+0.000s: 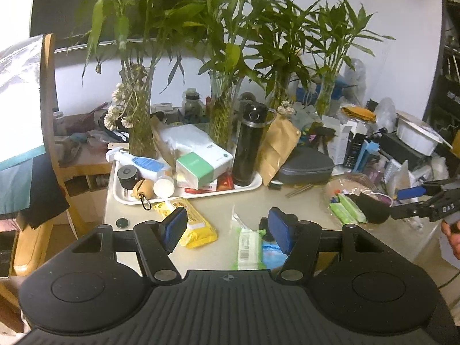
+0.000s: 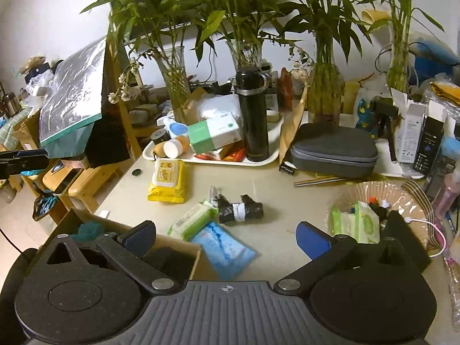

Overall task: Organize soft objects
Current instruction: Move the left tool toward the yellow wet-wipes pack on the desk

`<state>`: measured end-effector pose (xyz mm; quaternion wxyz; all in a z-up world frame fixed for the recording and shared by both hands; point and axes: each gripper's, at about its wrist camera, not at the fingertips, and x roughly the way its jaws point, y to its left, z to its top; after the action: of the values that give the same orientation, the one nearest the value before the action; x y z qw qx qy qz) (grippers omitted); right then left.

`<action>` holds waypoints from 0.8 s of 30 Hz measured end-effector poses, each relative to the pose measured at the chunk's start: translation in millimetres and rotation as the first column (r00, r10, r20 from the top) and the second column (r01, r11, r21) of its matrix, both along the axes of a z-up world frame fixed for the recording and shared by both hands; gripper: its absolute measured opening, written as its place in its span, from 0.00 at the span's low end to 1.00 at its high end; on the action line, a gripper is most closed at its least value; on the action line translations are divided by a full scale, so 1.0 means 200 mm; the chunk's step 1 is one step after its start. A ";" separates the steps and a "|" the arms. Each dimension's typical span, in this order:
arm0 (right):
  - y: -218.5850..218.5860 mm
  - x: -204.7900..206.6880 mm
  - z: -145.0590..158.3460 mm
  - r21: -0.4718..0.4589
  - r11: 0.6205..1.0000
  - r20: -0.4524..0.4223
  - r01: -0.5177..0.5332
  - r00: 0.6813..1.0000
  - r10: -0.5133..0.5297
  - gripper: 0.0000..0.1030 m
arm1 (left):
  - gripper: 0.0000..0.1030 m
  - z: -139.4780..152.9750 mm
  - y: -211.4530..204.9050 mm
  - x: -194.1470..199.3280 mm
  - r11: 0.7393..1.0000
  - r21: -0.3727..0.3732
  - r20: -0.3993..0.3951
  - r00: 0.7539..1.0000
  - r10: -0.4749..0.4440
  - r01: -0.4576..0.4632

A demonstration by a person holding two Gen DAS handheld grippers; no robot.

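Yellow wipes pack (image 2: 166, 180): soft, light (slippery film); pinch its middle.
Left gripper (image 1: 227, 228): fingers wide, empty.
Right gripper (image 2: 227, 237): fingers wide, empty.

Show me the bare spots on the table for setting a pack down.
Barest: the strip between the black roll and the basket, up to the grey case. A smaller patch lies between the yellow pack and the roll, below the tray. Crowded: the tray, the back row, and the near edge by the green pack and blue pack.
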<state>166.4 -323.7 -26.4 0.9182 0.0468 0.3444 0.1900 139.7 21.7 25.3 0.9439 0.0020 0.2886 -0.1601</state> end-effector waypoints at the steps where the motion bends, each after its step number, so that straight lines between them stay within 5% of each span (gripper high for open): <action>1: 0.00 0.01 -0.01 0.002 1.000 0.001 0.000 1.000 0.000 1.00 | 0.60 -0.01 0.00 0.02 1.000 0.008 -0.004 1.000 -0.004 0.004; 24: 0.08 0.28 -0.17 -0.056 0.998 -0.020 -0.028 0.999 0.027 1.00 | 0.60 -0.28 0.17 0.45 0.999 0.001 -0.138 0.990 0.036 -0.036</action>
<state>222.9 -307.0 -60.6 0.9130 0.0179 0.3593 0.1925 229.4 56.5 -31.0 0.9245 -0.0151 0.3531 -0.1430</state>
